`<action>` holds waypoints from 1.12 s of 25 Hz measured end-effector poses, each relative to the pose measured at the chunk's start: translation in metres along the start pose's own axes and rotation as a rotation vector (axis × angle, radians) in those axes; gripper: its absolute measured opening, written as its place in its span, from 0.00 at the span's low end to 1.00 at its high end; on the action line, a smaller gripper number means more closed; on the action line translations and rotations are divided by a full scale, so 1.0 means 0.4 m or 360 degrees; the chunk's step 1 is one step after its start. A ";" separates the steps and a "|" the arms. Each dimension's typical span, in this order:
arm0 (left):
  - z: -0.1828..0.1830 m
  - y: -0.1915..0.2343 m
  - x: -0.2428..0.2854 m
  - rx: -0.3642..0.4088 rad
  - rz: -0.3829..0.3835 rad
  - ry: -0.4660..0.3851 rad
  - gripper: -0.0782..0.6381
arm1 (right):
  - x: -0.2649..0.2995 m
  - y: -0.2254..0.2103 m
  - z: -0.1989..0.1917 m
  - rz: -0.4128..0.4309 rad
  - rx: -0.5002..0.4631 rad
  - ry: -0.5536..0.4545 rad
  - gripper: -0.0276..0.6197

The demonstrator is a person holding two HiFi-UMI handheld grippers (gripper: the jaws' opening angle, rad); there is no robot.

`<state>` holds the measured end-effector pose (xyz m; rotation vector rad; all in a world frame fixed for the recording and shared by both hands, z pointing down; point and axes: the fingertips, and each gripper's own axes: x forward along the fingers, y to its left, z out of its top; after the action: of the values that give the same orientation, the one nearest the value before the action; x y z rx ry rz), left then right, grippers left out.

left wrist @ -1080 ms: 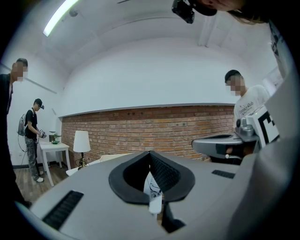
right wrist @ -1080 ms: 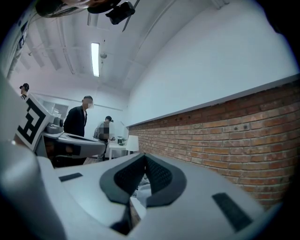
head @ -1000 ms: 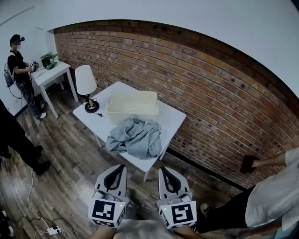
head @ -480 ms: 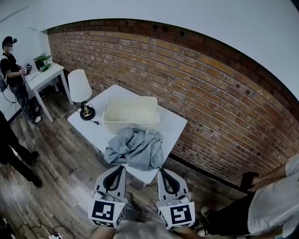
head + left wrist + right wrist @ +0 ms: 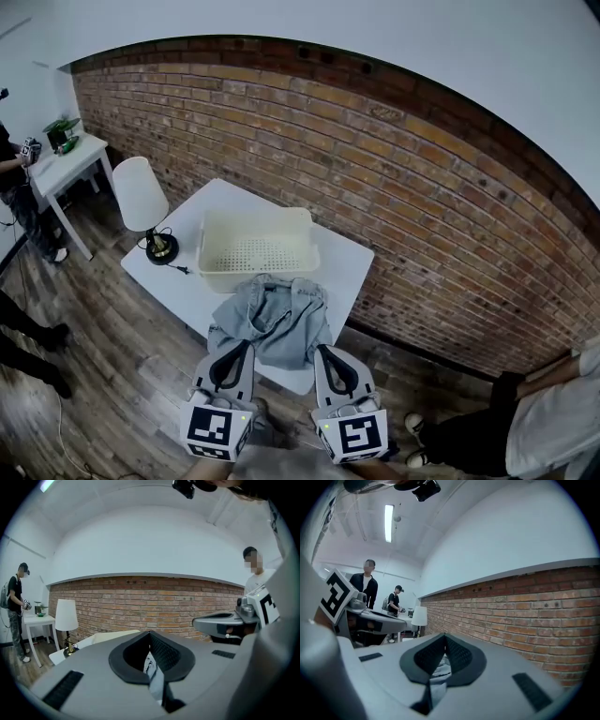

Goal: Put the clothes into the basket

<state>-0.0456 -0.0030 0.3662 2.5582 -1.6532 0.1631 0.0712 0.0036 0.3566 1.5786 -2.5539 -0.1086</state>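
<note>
A crumpled grey-blue pile of clothes (image 5: 272, 319) lies on the near part of a white table (image 5: 349, 258). Behind it on the same table stands an empty cream basket (image 5: 255, 248) with a perforated floor. My left gripper (image 5: 244, 345) and right gripper (image 5: 324, 351) are held side by side just short of the table's near corner, pointing at the pile. Both are shut with nothing between the jaws. In the left gripper view the left gripper (image 5: 150, 635) has its jaws together, and in the right gripper view so has the right gripper (image 5: 444, 638); a sliver of cloth shows past each.
A table lamp (image 5: 141, 197) with a white shade stands on the table's left end. A brick wall (image 5: 422, 216) runs behind the table. A second white table (image 5: 67, 155) with a person beside it stands far left. Another person (image 5: 553, 412) is at lower right, on the wooden floor (image 5: 122, 375).
The table, the basket and the clothes have come nearer and lower in the head view as both grippers advanced towards them. The jaws stayed shut.
</note>
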 end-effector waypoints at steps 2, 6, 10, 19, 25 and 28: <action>0.001 0.016 0.029 0.0007 -0.0037 0.0013 0.12 | 0.029 -0.003 -0.003 -0.0019 0.0002 0.0014 0.05; -0.006 0.045 0.083 0.0027 -0.0115 0.0041 0.12 | 0.081 -0.014 -0.016 -0.0073 0.0018 0.0035 0.05; -0.021 0.082 0.126 0.0032 -0.0168 0.0067 0.12 | 0.131 -0.021 -0.025 -0.0123 0.0037 0.0035 0.05; -0.064 0.131 0.182 -0.0001 -0.0215 0.0115 0.12 | 0.184 -0.023 -0.066 -0.0167 0.0061 0.0094 0.05; -0.083 0.137 0.208 -0.0023 -0.0233 0.0136 0.12 | 0.201 -0.036 -0.093 -0.0134 0.0027 0.0152 0.05; -0.101 0.149 0.223 -0.0024 -0.0233 0.0149 0.12 | 0.212 -0.046 -0.113 -0.0122 0.0040 0.0166 0.05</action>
<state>-0.0653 -0.1023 0.4199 2.6044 -1.4242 0.2537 0.0570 -0.0800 0.4055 1.6459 -2.4260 -0.0022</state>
